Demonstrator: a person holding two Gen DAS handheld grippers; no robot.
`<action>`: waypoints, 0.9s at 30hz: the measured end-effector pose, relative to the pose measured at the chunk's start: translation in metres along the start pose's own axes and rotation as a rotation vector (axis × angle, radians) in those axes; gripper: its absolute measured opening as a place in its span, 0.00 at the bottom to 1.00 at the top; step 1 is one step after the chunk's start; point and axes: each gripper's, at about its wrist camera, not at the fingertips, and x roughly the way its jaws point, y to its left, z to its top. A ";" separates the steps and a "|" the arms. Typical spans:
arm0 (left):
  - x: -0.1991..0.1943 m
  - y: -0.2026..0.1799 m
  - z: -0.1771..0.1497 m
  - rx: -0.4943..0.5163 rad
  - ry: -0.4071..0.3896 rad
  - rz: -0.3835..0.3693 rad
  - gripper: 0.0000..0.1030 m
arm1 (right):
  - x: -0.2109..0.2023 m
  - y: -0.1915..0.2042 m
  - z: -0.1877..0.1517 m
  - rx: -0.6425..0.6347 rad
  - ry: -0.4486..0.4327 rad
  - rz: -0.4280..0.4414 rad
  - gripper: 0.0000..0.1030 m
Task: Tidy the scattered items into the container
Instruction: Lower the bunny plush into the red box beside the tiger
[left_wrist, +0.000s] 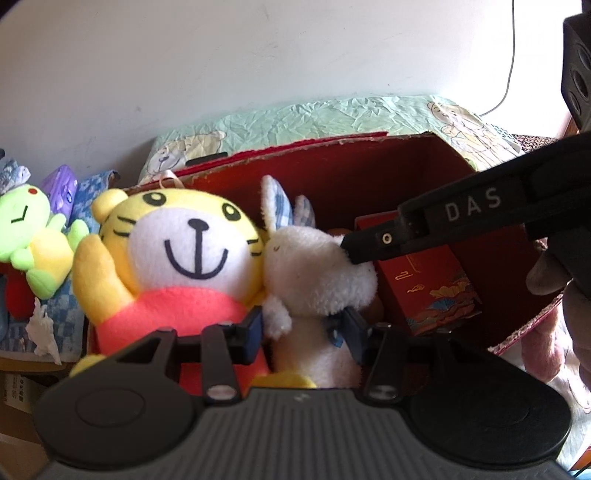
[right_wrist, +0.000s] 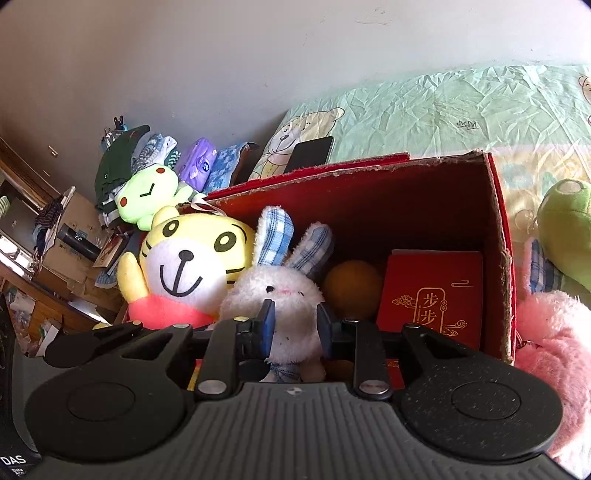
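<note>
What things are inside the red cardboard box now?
Inside the red cardboard box are a yellow tiger plush, a white rabbit plush, an orange ball and a red packet. The box floor beneath them is covered.

Toys and boxes, counted

Five plush toys: tiger (right_wrist: 192, 266), white rabbit (right_wrist: 284, 291), green frog (right_wrist: 147, 192), pink one (right_wrist: 554, 332), green one (right_wrist: 565, 221); one cardboard box (right_wrist: 498, 240); one red packet (right_wrist: 432, 295); one orange ball (right_wrist: 351, 288).
</note>
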 end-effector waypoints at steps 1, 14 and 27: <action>0.001 -0.002 0.000 0.000 0.002 0.006 0.50 | -0.001 0.000 -0.001 0.002 -0.001 0.003 0.30; 0.004 -0.007 -0.001 -0.009 0.018 0.038 0.55 | -0.009 -0.007 -0.003 0.043 -0.017 0.011 0.32; 0.005 -0.007 0.000 -0.010 0.026 0.043 0.58 | -0.015 -0.013 -0.014 0.050 -0.022 -0.015 0.31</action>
